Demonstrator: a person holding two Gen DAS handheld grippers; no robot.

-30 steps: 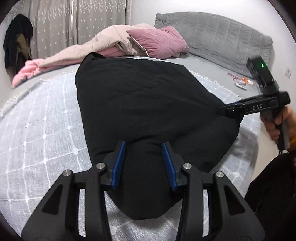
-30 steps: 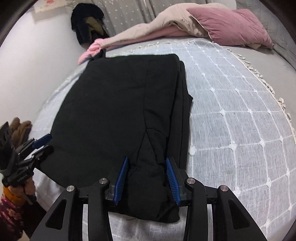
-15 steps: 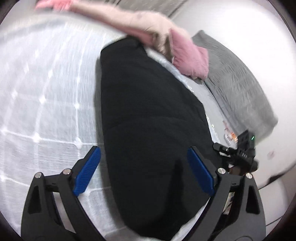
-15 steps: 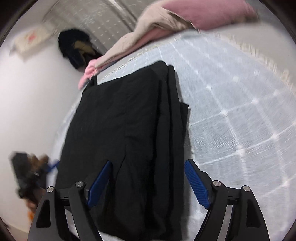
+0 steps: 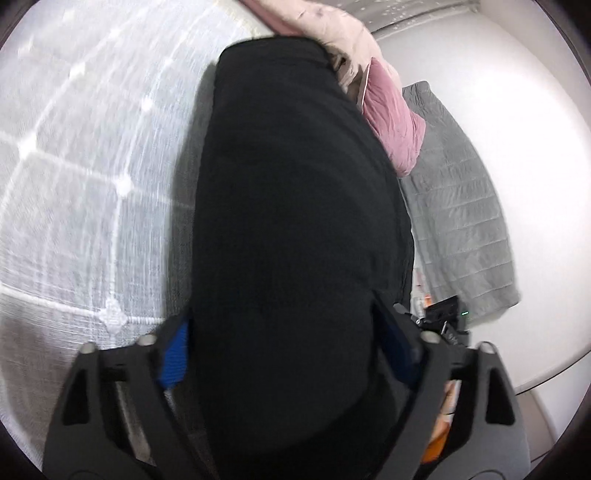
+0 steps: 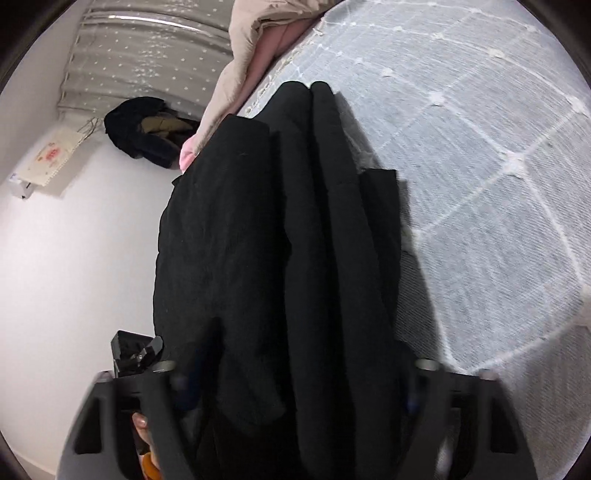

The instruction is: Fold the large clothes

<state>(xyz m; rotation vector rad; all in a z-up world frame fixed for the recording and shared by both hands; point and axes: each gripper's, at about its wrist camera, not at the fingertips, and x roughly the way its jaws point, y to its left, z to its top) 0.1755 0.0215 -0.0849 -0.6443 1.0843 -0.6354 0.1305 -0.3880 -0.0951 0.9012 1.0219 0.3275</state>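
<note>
A large black garment lies folded lengthwise on a white gridded bedspread. My left gripper is open wide, its blue-padded fingers on either side of the garment's near end. In the right wrist view the same garment shows several stacked layers. My right gripper is also open wide, straddling the near edge; cloth hides most of its pads. The right gripper also shows at the lower right of the left wrist view.
A pink pillow and a beige duvet lie at the far end of the bed. A grey quilted headboard is at the right. A dark coat hangs by the starred curtain.
Both grippers opened from nearly shut to wide open. Both moved in close and tilted over the near end of the garment, which now lies between their fingers.
</note>
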